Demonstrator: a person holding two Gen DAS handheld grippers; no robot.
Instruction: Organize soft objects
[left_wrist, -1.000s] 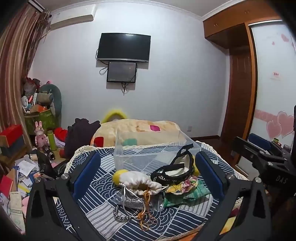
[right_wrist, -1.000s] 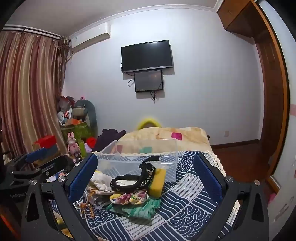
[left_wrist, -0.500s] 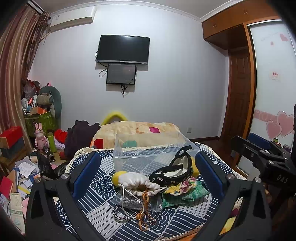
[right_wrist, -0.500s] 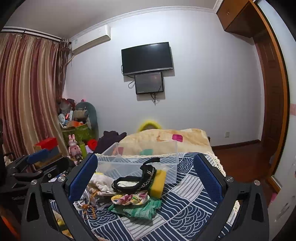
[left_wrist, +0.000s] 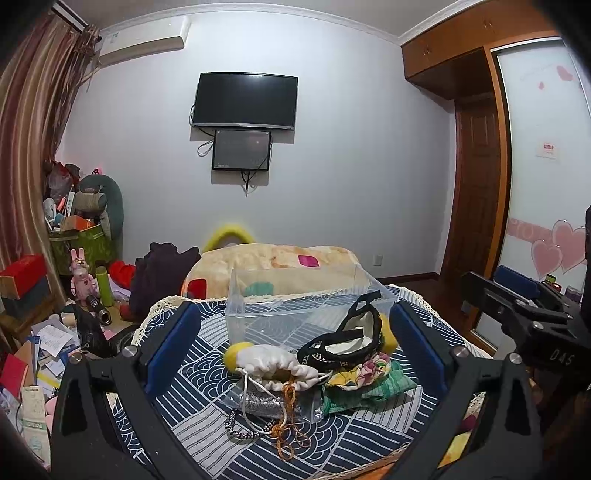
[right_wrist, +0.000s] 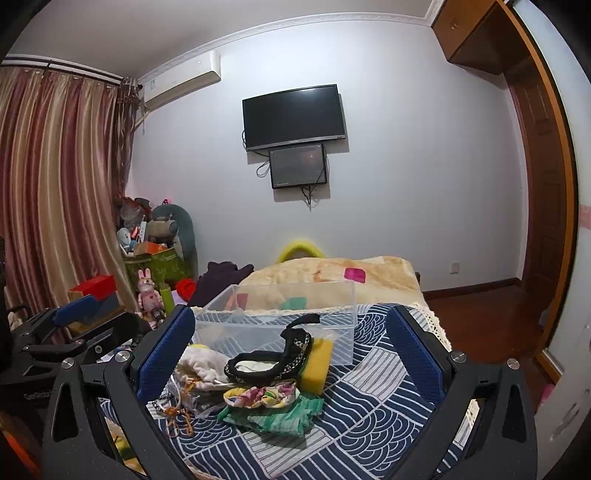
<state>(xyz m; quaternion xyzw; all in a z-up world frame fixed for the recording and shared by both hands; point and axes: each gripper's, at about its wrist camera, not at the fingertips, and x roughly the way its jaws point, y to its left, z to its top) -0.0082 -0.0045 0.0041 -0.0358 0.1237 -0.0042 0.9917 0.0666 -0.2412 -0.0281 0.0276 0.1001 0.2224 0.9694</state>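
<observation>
A pile of soft things lies on a blue wave-patterned cloth (left_wrist: 207, 424): a white drawstring pouch (left_wrist: 275, 363), a black chain-trimmed bag (left_wrist: 345, 341), a floral scrunchie (right_wrist: 262, 395), a green cloth (right_wrist: 280, 415) and a yellow sponge (right_wrist: 316, 365). A clear plastic bin (left_wrist: 295, 299) stands behind the pile, also in the right wrist view (right_wrist: 277, 314). My left gripper (left_wrist: 293, 354) is open and empty, held above the near side of the pile. My right gripper (right_wrist: 290, 354) is open and empty, likewise short of the pile.
Beaded cords and a silvery packet (left_wrist: 258, 400) lie by the pouch. A bed with a beige blanket (left_wrist: 273, 264) stands behind the bin. Clutter, boxes and a pink bunny toy (left_wrist: 83, 273) fill the floor at left. A wooden door (left_wrist: 476, 177) is at right.
Both views have tilted slightly upward; the pile and bin sit a little lower in frame. Both grippers stay open and nothing on the cloth has moved.
</observation>
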